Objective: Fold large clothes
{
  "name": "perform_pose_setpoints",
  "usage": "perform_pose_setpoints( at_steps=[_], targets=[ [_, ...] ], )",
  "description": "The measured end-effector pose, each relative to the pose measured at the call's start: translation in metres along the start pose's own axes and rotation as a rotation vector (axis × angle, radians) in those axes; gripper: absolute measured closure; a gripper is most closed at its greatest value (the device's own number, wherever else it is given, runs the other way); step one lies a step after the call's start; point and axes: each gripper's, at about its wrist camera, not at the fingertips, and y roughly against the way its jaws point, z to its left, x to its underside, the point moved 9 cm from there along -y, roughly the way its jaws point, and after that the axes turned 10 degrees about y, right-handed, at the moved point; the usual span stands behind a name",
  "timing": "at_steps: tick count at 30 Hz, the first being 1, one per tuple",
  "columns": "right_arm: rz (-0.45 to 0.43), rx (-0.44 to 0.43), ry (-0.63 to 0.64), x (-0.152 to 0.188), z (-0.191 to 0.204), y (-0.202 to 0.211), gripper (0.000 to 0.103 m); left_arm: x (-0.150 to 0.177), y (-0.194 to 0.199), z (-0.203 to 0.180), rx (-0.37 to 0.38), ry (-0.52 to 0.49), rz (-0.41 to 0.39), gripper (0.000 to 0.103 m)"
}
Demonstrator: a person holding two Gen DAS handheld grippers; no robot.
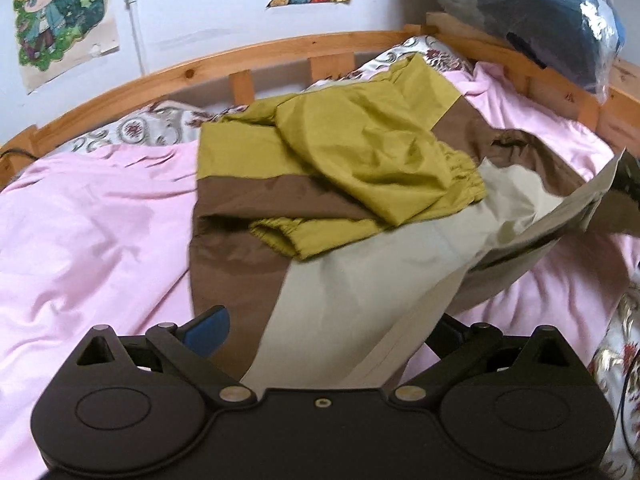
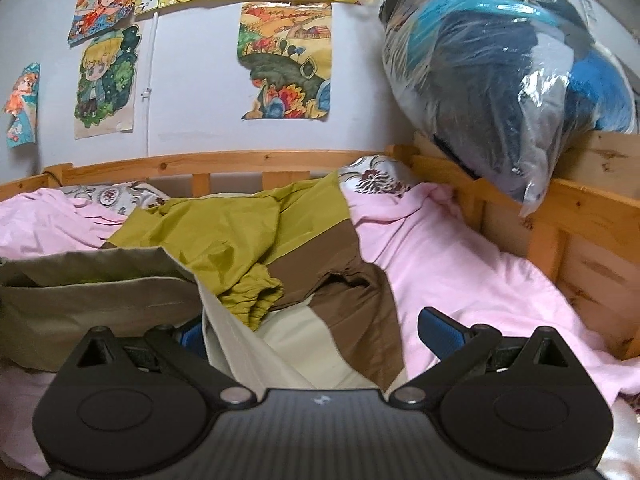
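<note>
Right now a big colour-block jacket [image 1: 320, 184] of thin crinkly fabric, w/ olive-green top, brown middle band and cream bottom panel, is lying across the middle of the pink-sheeted bed [image 1: 92, 216], its green part reaching toward the far wooden rail [image 1: 192, 74]. Both elastic-cuffed green sleeves [image 1: 380, 176] are lying folded in over the brown band.

Going left to right in the left wrist view: pink sheet is taking up the bed's left side, then the jacket, then its cream hem is rising up off the bed toward the right edge. The left gripper [image 1: 324, 332] is sitting at the near edge w/ cream fabric bunched between its arms; only one blue pad [image 1: 208, 326] is showing, the other is hidden by cloth, so can't tell if it's gripping.

In the right wrist view the right gripper [image 2: 312, 332] is standing wide, blue fingertip [image 2: 440, 336] out over pink sheet, the left one half under the cream hem, which is draping between the fingers. A clear plastic bag of dark and blue textiles [image 2: 500, 80] is resting on the rail at the far right corner. Paper drawings [image 2: 288, 64] are hanging on the wall behind.
</note>
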Motion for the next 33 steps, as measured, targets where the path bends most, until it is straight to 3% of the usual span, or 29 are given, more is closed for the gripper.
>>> perform_pose_setpoints(
  at_steps=[5, 8, 11, 13, 16, 18, 20, 25, 33],
  targets=[
    [-0.004, 0.054, 0.119, -0.002, 0.005, 0.006, 0.004, 0.032, 0.008, 0.013, -0.030, 0.008, 0.047, 0.010],
    [0.015, 0.112, 0.241, 0.001, 0.011, 0.009, 0.008, 0.052, 0.012, 0.016, -0.055, -0.009, 0.059, 0.022],
    [0.063, 0.154, 0.342, 0.008, 0.017, 0.010, 0.015, 0.063, 0.012, 0.012, -0.041, -0.022, 0.061, 0.050],
    [0.096, 0.152, 0.372, 0.014, 0.019, 0.009, 0.020, 0.065, 0.014, 0.005, -0.024, -0.038, 0.039, 0.074],
    [0.131, 0.149, 0.411, 0.019, 0.020, 0.011, 0.040, 0.064, 0.018, -0.005, -0.010, -0.072, -0.005, 0.094],
    [0.167, 0.101, 0.439, 0.024, 0.026, 0.013, 0.088, 0.059, 0.022, -0.009, -0.008, -0.084, -0.038, 0.100],
    [0.185, 0.077, 0.517, 0.029, 0.039, 0.016, 0.100, 0.052, 0.029, -0.008, -0.018, -0.082, -0.084, 0.101],
    [0.129, 0.086, 0.650, 0.016, 0.056, 0.037, 0.101, 0.039, 0.056, -0.005, 0.000, -0.017, -0.181, 0.103],
    [0.018, 0.139, 0.644, -0.018, 0.053, 0.111, 0.102, 0.031, 0.127, 0.016, 0.040, 0.125, -0.281, 0.103]
  ],
)
